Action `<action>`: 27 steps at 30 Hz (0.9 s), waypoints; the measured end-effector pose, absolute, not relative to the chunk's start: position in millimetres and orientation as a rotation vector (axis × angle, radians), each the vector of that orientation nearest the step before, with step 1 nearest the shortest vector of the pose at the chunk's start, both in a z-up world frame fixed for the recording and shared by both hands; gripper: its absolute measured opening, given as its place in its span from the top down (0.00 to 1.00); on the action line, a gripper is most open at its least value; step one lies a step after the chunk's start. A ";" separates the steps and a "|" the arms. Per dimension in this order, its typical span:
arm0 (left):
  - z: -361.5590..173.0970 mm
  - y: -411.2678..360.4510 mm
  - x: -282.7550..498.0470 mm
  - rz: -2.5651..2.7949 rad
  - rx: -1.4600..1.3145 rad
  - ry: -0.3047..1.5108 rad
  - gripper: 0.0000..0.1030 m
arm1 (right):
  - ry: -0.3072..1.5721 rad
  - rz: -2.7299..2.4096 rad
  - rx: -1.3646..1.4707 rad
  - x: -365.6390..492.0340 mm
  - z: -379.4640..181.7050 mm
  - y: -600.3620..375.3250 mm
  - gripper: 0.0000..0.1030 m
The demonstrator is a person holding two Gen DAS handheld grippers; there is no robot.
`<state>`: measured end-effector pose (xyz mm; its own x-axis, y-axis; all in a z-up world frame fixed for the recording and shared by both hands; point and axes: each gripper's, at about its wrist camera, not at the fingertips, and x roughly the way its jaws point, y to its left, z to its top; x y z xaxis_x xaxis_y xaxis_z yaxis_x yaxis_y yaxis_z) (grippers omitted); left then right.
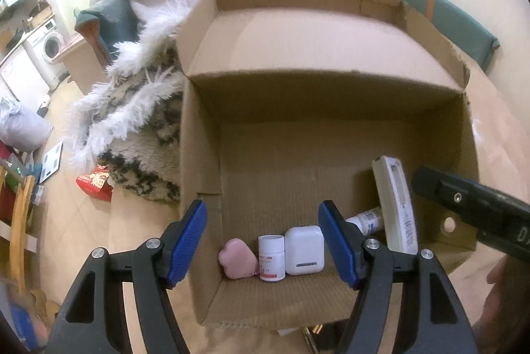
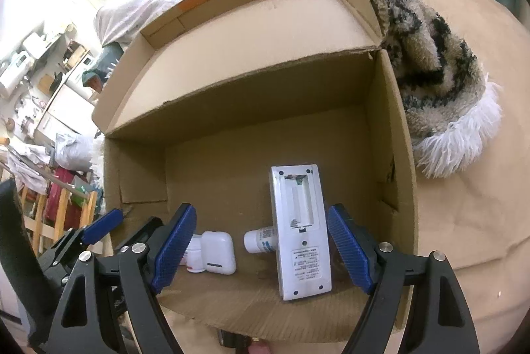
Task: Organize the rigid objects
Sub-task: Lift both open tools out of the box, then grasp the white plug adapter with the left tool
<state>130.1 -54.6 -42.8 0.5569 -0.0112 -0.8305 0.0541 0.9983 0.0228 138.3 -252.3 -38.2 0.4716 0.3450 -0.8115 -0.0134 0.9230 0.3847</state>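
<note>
Inside the open brown cardboard box [image 1: 331,155], low in the left wrist view, a row runs left to right: one pink lumpy soap-like piece [image 1: 238,259], one small white pill bottle with a red-printed label [image 1: 271,258], one white rounded plastic case [image 1: 303,250], one white bottle lying on its side [image 1: 366,219], and one long white remote control [image 1: 394,205] propped upright. The pink piece shows only in this view. Only the right wrist view shows the remote's open battery bay. The left gripper [image 1: 263,243] has its blue pads spread wide, holding nothing. The right gripper [image 2: 261,249] is likewise spread, its pads either side of the remote and apart from it. A shaggy black-and-cream rug [image 2: 430,56] presses against the box at that view's upper right; a white washing machine [image 1: 49,47] sits at the left view's upper left.
</note>
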 end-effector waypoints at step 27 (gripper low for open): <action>-34.3 8.8 53.2 0.063 -0.063 1.053 0.35 | 1.055 0.283 0.270 46.6 -14.8 -250.3 0.16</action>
<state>53.2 8.8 -34.3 0.4938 0.0219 -0.8693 -0.0819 0.9964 -0.0215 46.6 -250.3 -14.8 0.4639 0.3551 -0.8116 -0.0987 0.9311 0.3510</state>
